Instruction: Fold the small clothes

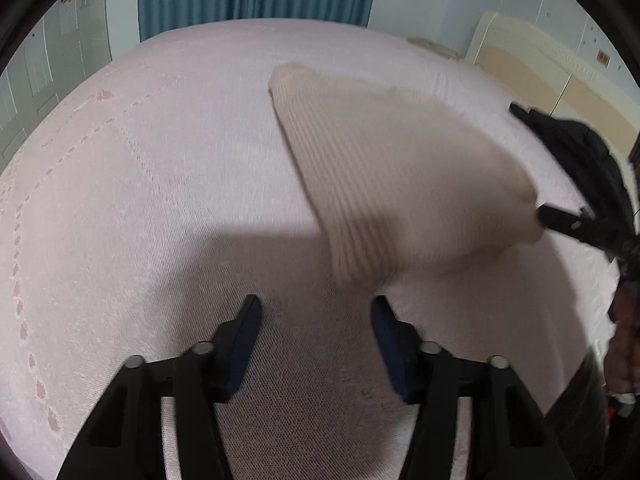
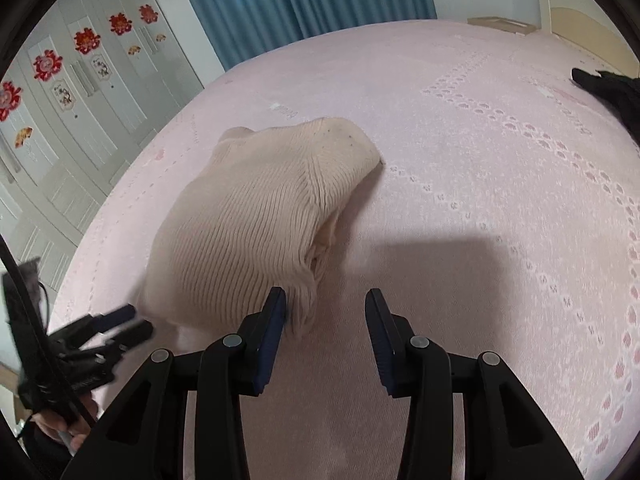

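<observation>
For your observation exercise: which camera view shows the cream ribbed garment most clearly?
The right wrist view: the cream ribbed garment lies sharp there, ribs and folded edges distinct on the pink bedspread. The left wrist view shows it blurred, one end beside the other tongs.

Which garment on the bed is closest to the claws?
The cream ribbed knit, lying right beside the right claw; the black garment sits off at the far edge of the bed.
</observation>
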Demonstrator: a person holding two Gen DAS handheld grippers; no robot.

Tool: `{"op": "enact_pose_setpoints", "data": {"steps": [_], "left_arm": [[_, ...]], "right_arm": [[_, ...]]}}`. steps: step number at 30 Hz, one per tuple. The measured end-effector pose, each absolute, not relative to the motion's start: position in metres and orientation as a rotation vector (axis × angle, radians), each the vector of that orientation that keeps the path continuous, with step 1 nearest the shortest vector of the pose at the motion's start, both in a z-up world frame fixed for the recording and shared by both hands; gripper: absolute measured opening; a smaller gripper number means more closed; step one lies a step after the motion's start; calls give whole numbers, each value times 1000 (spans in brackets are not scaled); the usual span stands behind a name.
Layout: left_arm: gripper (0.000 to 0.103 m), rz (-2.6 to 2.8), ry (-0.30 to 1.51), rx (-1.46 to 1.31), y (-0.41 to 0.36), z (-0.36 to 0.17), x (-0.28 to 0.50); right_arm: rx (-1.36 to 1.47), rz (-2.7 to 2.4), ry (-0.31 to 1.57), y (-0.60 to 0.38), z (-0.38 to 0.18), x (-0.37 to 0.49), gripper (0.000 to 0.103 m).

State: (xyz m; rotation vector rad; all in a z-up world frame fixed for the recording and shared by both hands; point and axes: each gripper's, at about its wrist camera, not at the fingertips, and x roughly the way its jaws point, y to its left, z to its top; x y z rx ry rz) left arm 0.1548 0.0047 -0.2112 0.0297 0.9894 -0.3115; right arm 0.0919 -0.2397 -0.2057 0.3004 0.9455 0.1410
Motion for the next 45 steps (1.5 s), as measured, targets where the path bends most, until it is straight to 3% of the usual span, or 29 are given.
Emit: {"op": "enact_pose_setpoints", "data": {"steps": [6, 8, 24, 26, 27, 30, 32, 35, 38, 40, 45], "left_arm": [[35, -353, 951, -55, -4, -205, 164], [19, -367, 945, -71, -8, -204, 167], [14, -381, 960, -153, 2, -218, 177], [13, -383, 959, -155, -1, -218, 180], [13, -385, 959, -161, -2, -219, 182], [12, -391, 958, -182, 0, -220, 178], [12, -387, 960, -201, 3, -223, 177], [12, -388, 961, -211, 2, -223, 178], [13, -383, 977, -203, 1, -221, 179], [15, -389, 989, -203, 4, -220, 178], [21, -383, 986, -228, 15, -217, 168]], "right_arm": [[283, 145, 951, -238, -202, 84, 42], [285, 157, 945, -237, -201, 83, 42], [576, 156, 908, -248, -225, 158, 42], [582, 152, 915, -249, -227, 169, 31], [573, 164, 899, -249, -223, 172, 17], [518, 225, 769, -250, -201, 164, 14], [518, 239, 749, -251, -202, 161, 14], [448, 148, 865, -243, -225, 175, 15], [416, 123, 863, -239, -224, 172, 25], [368, 89, 879, -237, -214, 170, 39], [256, 58, 806, -229, -181, 150, 40]]}}
